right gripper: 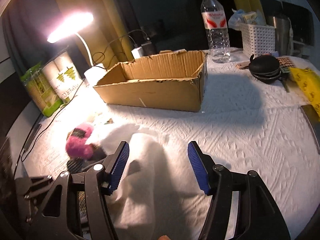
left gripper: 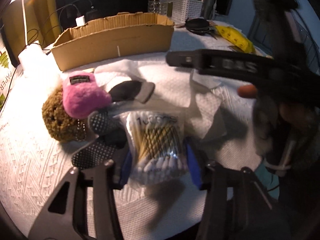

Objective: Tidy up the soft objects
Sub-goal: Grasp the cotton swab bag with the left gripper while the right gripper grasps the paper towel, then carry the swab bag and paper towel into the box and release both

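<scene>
I see, at left centre of the left wrist view, a brown sponge touching a pink plush toy, with dotted grey socks just beside them. Low in the middle, my left tongs are closed on a clear bag of cotton swabs, blue pads pressing both sides. In the right wrist view, my right tongs stand open over a white cloth on the desk, gripping nothing. The cardboard box sits upper centre.
</scene>
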A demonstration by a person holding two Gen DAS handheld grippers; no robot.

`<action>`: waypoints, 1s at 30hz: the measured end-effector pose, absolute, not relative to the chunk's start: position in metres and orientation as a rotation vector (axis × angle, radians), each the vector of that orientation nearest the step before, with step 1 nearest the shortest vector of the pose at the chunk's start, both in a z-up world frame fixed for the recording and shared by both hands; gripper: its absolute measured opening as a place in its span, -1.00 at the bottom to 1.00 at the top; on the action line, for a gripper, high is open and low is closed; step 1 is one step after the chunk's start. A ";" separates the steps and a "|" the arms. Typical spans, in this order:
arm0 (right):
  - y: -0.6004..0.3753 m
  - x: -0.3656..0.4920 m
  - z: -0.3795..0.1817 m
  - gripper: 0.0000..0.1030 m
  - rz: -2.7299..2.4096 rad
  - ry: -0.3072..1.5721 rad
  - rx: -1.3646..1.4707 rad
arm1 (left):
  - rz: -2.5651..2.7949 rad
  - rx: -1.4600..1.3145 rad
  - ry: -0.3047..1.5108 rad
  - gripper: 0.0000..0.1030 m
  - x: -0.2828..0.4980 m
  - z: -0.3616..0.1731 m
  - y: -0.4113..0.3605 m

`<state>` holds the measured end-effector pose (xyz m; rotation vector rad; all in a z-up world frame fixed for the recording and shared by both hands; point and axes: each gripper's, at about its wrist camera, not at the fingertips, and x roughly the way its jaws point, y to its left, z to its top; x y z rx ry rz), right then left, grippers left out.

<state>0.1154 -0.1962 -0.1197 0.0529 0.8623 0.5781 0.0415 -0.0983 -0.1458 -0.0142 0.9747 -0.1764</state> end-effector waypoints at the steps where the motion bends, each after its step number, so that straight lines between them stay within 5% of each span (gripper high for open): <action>1: -0.194 0.120 -0.122 0.25 0.566 0.877 0.040 | -0.175 -0.016 0.972 -0.10 0.041 -0.145 -0.098; 7: -0.182 0.134 -0.142 0.20 0.552 0.960 -0.029 | -0.175 -0.009 0.934 -0.12 0.033 -0.131 -0.094; 8: -0.179 0.134 -0.142 0.08 0.557 0.961 -0.041 | -0.178 -0.009 0.927 -0.12 0.032 -0.128 -0.093; 10: -0.176 0.135 -0.145 -0.76 0.562 0.966 -0.051 | -0.184 -0.010 0.910 -0.12 0.029 -0.123 -0.091; 30: -0.202 0.116 -0.047 -0.86 0.573 0.735 0.085 | -0.201 -0.085 0.745 -0.12 0.023 -0.068 -0.034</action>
